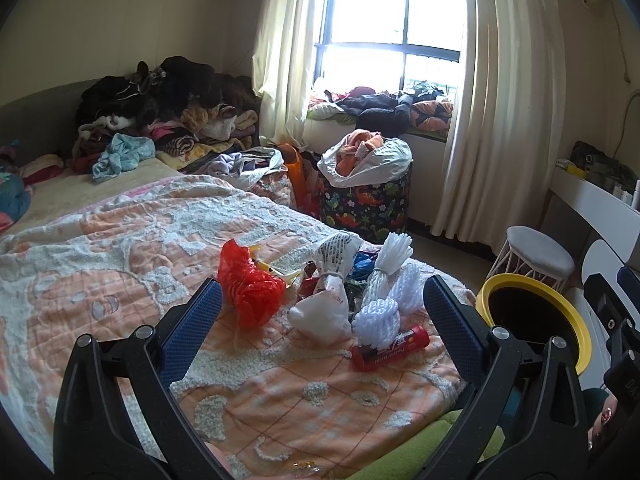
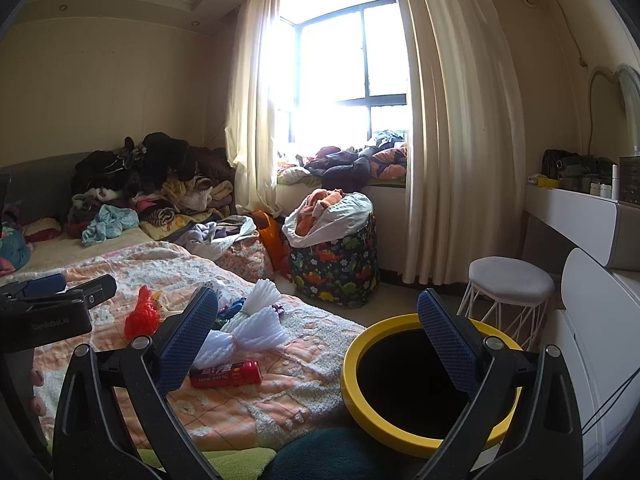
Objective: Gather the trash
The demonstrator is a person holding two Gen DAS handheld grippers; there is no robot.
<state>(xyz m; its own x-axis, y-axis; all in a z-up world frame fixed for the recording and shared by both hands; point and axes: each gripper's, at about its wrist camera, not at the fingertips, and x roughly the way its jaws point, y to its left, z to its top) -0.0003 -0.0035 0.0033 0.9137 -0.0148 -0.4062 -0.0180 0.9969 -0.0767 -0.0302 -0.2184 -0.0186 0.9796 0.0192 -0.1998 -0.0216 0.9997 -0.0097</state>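
Both grippers hang wide open and empty over the bed's corner. Ahead of the left gripper (image 1: 322,300) lie a red bag (image 1: 250,286), white foam netting (image 1: 386,292) and a red can (image 1: 390,348). The yellow-rimmed bin (image 2: 430,384) stands just beneath the right gripper (image 2: 318,316).

light: daylight from window (image 2: 340,80), only source I see | glare: panes blown out white, curtains (image 2: 452,128) backlit | room: dimmer, warm cast, walls and ceiling shaded | shadows: soft on bed (image 1: 100,248) | distortion: heavy fisheye bend, black vignette corners | focus: my fingers (image 1: 192,328) sharp, far clutter soft
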